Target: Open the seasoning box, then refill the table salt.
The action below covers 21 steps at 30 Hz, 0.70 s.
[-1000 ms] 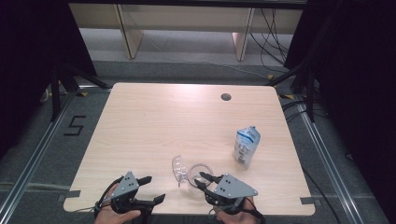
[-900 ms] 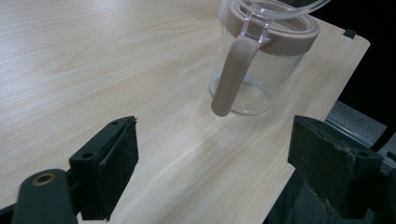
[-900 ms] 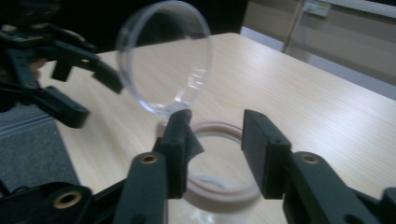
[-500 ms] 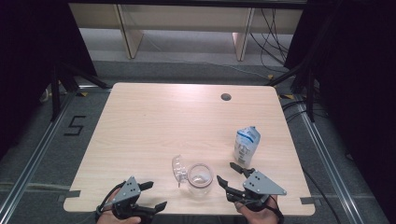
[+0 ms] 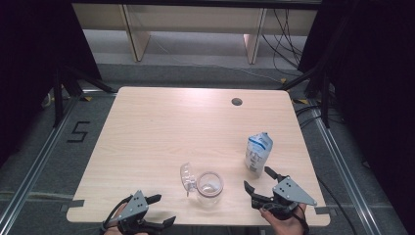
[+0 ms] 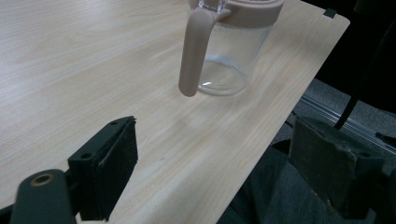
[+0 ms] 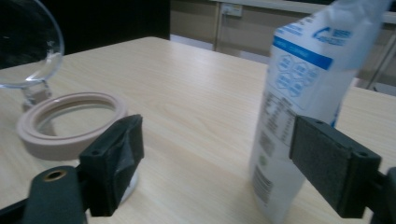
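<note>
A clear jar with a pink rim (image 5: 209, 185) and pink handle (image 6: 192, 51) stands near the table's front edge, its clear hinged lid (image 5: 187, 176) tipped up on the left. To its right a white and blue pouch (image 5: 258, 152) stands upright. My right gripper (image 5: 258, 178) is between jar and pouch, just in front of the pouch (image 7: 299, 98). Its jaws have just been opening and stand open, with nothing between the pads. The jar rim (image 7: 70, 122) lies to its left. At the front left, my left gripper (image 5: 163, 209) is open and empty, aimed at the jar (image 6: 229, 56).
The light wooden table (image 5: 161, 132) has a dark round cable hole (image 5: 237, 102) at the back right. Its front edge (image 6: 261, 154) runs close under the left gripper. Shelf legs and cables stand on the grey floor beyond the table.
My right gripper has moved right from the jar's rim to a spot in front of the pouch, and its jaws have spread apart. The left gripper has stayed about where it was.
</note>
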Motion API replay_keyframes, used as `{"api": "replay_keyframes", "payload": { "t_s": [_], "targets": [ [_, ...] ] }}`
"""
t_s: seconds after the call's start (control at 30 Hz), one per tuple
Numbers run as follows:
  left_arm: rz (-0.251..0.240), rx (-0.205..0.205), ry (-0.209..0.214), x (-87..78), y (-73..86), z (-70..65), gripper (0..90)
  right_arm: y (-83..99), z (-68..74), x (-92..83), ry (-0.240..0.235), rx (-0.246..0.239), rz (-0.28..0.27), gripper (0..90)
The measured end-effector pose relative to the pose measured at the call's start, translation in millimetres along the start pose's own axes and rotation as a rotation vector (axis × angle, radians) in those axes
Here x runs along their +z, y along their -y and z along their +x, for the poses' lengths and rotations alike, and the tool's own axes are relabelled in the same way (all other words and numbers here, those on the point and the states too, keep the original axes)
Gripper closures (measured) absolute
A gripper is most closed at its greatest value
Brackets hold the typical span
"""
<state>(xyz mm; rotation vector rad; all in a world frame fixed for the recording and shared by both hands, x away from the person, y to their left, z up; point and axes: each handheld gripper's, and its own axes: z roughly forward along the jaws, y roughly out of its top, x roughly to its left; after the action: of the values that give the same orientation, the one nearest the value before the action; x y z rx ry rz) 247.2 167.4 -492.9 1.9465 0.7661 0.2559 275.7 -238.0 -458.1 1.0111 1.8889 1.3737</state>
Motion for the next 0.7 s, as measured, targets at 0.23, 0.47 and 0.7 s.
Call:
{"api": "replay_keyframes", "payload": {
  "t_s": [0.23,0.47,0.7],
  "targets": [
    [0.0,-0.002,0.004,-1.9,2.7,-4.7,15.1,9.2,-15.5,2.8,-0.013,0.03,0.01,15.6],
    [-0.007,-0.007,0.004,-1.6,3.9,-3.3,15.1,14.8,-22.6,6.2,-0.001,0.049,0.019,15.7],
    [-0.01,-0.009,0.003,-0.5,3.3,-2.1,15.1,17.9,-32.5,11.3,0.025,0.025,0.037,15.7]
  ]
}}
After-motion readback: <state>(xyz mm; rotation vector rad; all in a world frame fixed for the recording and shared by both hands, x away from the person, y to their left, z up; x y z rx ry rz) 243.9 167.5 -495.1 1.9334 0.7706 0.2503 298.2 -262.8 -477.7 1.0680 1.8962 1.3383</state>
